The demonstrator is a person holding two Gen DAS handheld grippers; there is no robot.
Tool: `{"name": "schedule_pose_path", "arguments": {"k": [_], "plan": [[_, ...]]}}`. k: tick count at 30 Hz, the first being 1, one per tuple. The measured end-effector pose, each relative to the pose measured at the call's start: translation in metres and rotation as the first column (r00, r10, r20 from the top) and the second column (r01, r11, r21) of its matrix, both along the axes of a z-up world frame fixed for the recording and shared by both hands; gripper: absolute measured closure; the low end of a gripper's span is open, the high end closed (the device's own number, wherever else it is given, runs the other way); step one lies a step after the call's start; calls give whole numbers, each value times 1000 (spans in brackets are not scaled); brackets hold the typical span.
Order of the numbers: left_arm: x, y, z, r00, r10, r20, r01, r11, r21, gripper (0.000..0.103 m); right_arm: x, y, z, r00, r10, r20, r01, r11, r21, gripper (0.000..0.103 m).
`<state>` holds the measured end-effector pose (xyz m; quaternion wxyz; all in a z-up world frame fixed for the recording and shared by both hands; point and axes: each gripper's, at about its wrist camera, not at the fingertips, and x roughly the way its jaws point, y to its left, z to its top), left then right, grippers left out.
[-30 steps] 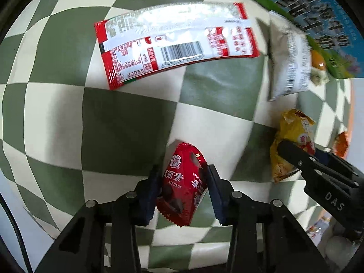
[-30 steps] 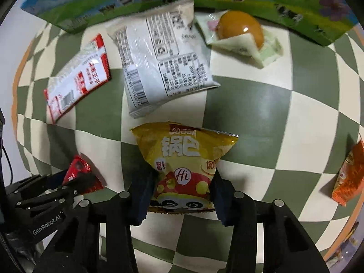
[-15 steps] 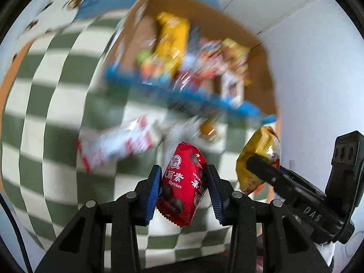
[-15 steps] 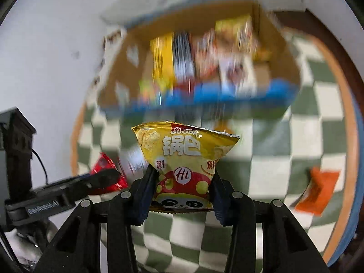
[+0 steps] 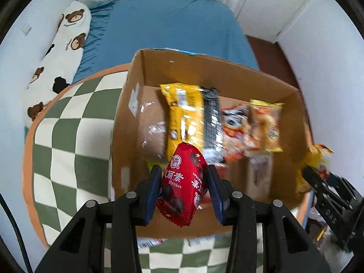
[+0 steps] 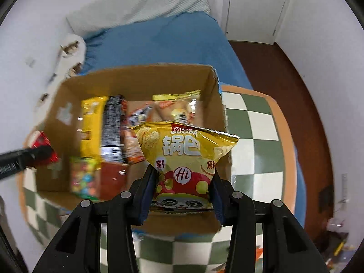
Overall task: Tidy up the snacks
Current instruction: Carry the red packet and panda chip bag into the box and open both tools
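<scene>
Nearest, the left gripper (image 5: pixel 183 191) pinches a small red foil chocolate packet (image 5: pixel 183 185) and the right gripper (image 6: pixel 182 187) clamps a yellow crisp bag (image 6: pixel 185 159) by its lower half, leaving both free to drop. Both hang over the open brown cardboard box (image 6: pixel 136 77) on the green-and-white checked tablecloth (image 6: pixel 261 136), probably for release among the packets standing inside. Beyond lies a blue bed (image 5: pixel 173 27).

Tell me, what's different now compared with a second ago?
Both packets have been lifted off the checkered cloth and carried over the cardboard box of snacks. A second ago they lay on the cloth with the jaws already around them. Unchanged: the left gripper clamps the red chocolate packet, and the right gripper clamps the yellow chip bag.
</scene>
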<state>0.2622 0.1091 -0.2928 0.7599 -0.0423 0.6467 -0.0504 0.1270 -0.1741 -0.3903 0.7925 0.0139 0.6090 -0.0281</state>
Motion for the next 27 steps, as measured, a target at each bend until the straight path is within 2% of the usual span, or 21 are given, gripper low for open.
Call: {"name": "schedule_pose_path", "arguments": {"k": [2,4,5,6,7,9,11,13,19,22,27], "plan": [[18,1,-18,1000,3,-19,-2,999,41,63,9,-4,-14,999,-4,-32,3,999,-35,55],[29,6,-32,999,28,-44,-25,997,71,62,17,-5,-28,997,-7,-73,1,997,-75,44],[34,7,-38,998,36,-55,-32,997,70,62,17,-6,-32,997,-10,-81,3,996,-84,25],[38,8,-45,996,41,-73,-36,997,66,55,19,-6,-36,996,-8,-86,0,995,-95,12],[43,9,-52,994,44,-95,-39,997,59,42,21,-6,-39,996,-4,-90,-5,995,-99,11],[48,10,-58,994,53,-99,-47,997,57,29,25,-5,-45,996,-4,-94,-5,995,-96,11],[52,9,-60,996,50,-73,-46,997,59,28,26,-6,-47,996,-7,-91,-1,996,-87,11],[52,9,-64,996,49,-76,-46,998,48,16,28,-6,-50,996,-12,-90,5,997,-73,10],[45,7,-62,997,38,-67,-34,998,58,15,26,-5,-42,998,-37,-47,37,999,3,10],[30,6,-49,999,31,-16,-30,999,45,15,21,-3,-34,999,-43,-27,44,997,59,10],[0,2,-20,996,8,85,-12,999,46,15,7,5,-22,999,-41,10,40,996,81,10]]}}
